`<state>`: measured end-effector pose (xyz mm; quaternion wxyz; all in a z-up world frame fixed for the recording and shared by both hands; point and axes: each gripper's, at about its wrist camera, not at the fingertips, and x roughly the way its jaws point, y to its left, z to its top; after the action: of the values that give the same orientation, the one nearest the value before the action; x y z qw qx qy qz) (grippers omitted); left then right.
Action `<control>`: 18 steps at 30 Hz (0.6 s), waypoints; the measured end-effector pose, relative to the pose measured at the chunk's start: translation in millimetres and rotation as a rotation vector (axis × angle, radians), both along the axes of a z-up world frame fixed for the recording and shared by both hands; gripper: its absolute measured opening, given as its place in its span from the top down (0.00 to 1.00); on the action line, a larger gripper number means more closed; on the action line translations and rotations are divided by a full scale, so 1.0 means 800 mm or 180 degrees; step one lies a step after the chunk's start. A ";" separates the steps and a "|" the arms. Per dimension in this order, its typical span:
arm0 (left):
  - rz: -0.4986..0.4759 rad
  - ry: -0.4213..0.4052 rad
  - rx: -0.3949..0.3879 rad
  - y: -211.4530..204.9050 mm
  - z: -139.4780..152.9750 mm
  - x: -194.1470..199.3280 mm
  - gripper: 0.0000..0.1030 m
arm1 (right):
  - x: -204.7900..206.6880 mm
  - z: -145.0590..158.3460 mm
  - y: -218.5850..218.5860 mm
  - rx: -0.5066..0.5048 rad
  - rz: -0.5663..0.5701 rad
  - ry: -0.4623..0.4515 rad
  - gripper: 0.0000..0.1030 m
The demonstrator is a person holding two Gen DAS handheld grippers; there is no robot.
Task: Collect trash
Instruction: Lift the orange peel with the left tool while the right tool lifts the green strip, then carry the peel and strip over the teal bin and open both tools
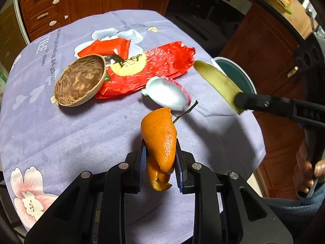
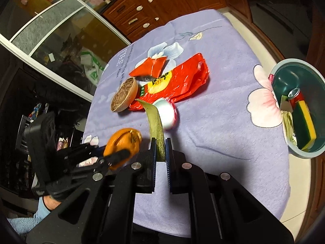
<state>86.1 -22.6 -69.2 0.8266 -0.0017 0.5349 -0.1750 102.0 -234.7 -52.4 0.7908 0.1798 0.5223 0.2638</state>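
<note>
My left gripper (image 1: 160, 152) is shut on a curled orange peel (image 1: 160, 136), held above the purple cloth; the right wrist view shows that same orange peel (image 2: 122, 144) at its lower left. My right gripper (image 2: 161, 147) is shut on a long yellow-green banana peel strip (image 2: 155, 122), which appears in the left wrist view as a banana peel (image 1: 219, 81) over the bin's rim. The teal trash bin (image 2: 316, 93) stands beside the table's right edge and holds a sponge and a can. On the table lie a red wrapper (image 1: 158, 65), a coconut shell half (image 1: 79, 79), a white paper cup (image 1: 168, 93) and a twig (image 1: 185, 110).
The round table (image 1: 61, 134) wears a purple floral cloth. Wooden cabinets with drawers (image 1: 46, 10) stand behind it, and a glass sliding door (image 2: 50, 30) is off to the left. A person's hand (image 1: 310, 168) grips the right tool's handle. Tiled floor (image 2: 260, 46) lies around the bin.
</note>
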 end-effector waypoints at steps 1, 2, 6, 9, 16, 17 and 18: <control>0.0006 -0.0021 -0.0001 -0.001 0.004 0.000 0.75 | 0.001 0.000 -0.002 0.0006 -0.0010 -0.0004 0.92; 0.0020 -0.0030 -0.0009 -0.001 0.007 0.001 0.75 | 0.001 0.002 -0.005 0.0014 -0.0030 -0.0015 0.92; 0.0028 -0.0105 -0.0028 -0.007 0.024 0.011 0.75 | 0.004 0.012 -0.023 0.0055 -0.0121 -0.0075 0.92; -0.0012 -0.0227 -0.0096 -0.025 0.045 0.021 0.75 | 0.004 0.024 -0.053 0.0083 -0.0259 -0.0159 0.92; -0.0365 -0.0444 -0.0224 -0.122 0.080 0.053 0.74 | 0.004 0.044 -0.173 0.0011 -0.0882 -0.0343 0.92; -0.0435 -0.0442 -0.0223 -0.141 0.080 0.058 0.74 | 0.004 0.041 -0.189 0.0002 -0.0967 -0.0333 0.92; -0.0506 -0.0426 -0.0216 -0.161 0.078 0.064 0.74 | 0.004 0.036 -0.208 -0.0007 -0.1070 -0.0310 0.92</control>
<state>137.5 -151.3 -6.7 0.8435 0.0244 0.4707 -0.2577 104.9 -401.3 -23.5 0.8483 0.2508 0.4463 0.1357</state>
